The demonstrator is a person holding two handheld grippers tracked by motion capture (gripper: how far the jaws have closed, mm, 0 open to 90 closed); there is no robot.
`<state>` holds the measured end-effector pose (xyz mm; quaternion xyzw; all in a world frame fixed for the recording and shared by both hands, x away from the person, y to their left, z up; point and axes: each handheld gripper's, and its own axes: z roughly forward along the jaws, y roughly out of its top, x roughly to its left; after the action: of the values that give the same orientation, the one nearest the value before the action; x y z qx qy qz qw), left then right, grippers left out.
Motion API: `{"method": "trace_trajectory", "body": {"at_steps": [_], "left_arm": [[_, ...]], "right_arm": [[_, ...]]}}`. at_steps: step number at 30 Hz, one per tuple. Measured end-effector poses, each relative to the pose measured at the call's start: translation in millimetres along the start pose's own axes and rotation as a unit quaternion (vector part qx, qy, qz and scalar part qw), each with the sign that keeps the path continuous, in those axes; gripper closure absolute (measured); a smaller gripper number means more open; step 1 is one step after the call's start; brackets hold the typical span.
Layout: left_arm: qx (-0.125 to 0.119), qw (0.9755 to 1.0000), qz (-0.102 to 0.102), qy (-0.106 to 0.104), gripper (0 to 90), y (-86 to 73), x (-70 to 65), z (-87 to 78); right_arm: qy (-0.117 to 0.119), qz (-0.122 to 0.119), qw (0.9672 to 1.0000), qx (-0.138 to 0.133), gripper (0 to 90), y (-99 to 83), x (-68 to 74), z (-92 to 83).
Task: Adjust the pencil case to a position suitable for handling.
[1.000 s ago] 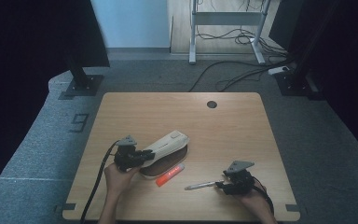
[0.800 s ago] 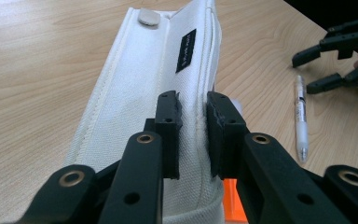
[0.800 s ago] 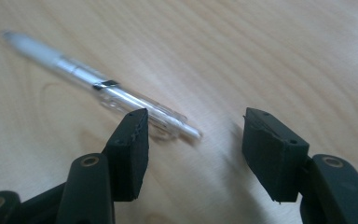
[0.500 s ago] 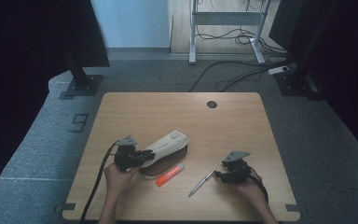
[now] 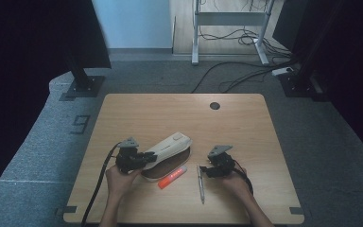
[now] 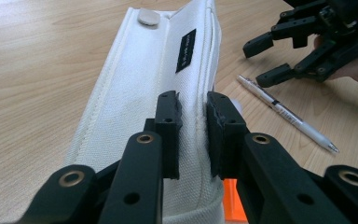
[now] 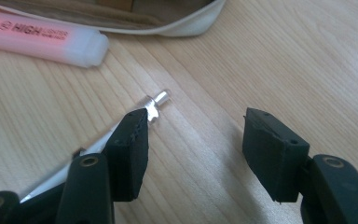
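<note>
Table (image 5: 146,111): pouch (image 5: 170,146), highlighter (image 5: 172,177), pen (image 5: 201,183).

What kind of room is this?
Probably a lab or recording studio: a lone wooden table on grey carpet, dark curtains at the sides, and loose cables behind.

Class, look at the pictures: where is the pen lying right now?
In the high view the pen lies on the table, near its front edge, between the orange highlighter and the right tool.
</note>
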<state>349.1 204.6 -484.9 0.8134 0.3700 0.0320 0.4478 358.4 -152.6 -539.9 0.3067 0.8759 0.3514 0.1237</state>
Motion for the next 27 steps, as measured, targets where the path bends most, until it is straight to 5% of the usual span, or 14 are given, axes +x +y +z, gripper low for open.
{"method": "trace_trajectory", "body": {"at_steps": [10,22,27], "left_arm": [[0.000,1.0000,0.001,0.001,75.4,0.0,-0.6,0.4],[0.001,1.0000,0.000,0.000,75.4,-0.1,-0.3,0.5],[0.001,1.0000,0.000,0.000,75.4,-0.2,-0.4,0.7]], "right_arm": [[0.015,0.014,0.9996,-0.019,37.0,-13.4,25.0,-25.5],[0.046,0.026,0.9986,-0.009,29.9,-35.6,69.6,-28.2],[0.027,0.008,0.9996,-0.002,35.5,-35.7,79.8,-29.2]]}}
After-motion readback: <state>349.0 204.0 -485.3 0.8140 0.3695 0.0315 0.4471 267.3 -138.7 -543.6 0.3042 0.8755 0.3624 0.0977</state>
